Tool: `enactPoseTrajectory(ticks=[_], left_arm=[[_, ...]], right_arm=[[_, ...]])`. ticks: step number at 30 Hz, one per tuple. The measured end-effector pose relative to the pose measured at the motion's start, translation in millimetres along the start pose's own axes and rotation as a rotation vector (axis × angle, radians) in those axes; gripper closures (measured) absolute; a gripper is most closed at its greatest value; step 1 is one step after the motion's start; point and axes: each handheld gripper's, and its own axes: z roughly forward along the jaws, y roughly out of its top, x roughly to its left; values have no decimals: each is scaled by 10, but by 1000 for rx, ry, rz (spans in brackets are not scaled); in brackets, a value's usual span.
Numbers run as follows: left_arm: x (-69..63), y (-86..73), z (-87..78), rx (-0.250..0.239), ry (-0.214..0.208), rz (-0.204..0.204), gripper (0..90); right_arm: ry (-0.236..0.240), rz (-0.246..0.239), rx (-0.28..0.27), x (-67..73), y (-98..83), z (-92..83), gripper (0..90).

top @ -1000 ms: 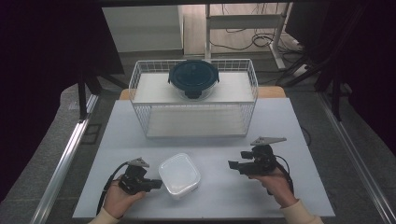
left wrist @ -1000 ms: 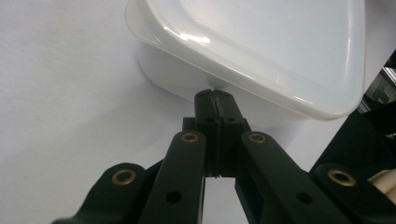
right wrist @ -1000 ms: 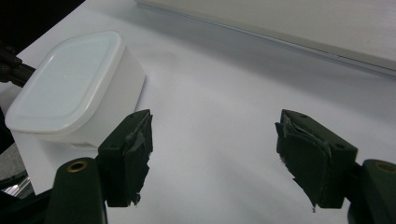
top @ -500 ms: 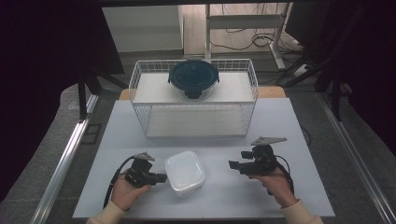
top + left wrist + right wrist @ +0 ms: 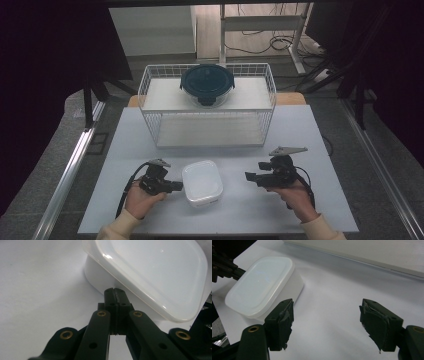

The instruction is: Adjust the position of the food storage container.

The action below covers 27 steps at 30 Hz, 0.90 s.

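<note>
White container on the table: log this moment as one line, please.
left gripper: shut, tips at white lidded container side | right gripper: open, apart from it | wire basket: holds dark-lidded round container

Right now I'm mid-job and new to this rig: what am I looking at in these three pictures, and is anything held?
A person holds a two-jaw gripper in each hand. The high view looks down on the table; the other two ride on the grippers. The left gripper is shut, its tips against the side of the white box, under the lid rim, gripping nothing. The right gripper is open and apart from the box. Behind stands a wire rack with a dark-lidded bowl on top.
</note>
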Motion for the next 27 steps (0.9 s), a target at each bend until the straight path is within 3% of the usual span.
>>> enactPoseTrajectory(ticks=[27], left_arm=[[-71, 293, 262, 11, -22, 18, 900]], right_arm=[[0, 6, -1, -4, -6, -4, 266]])
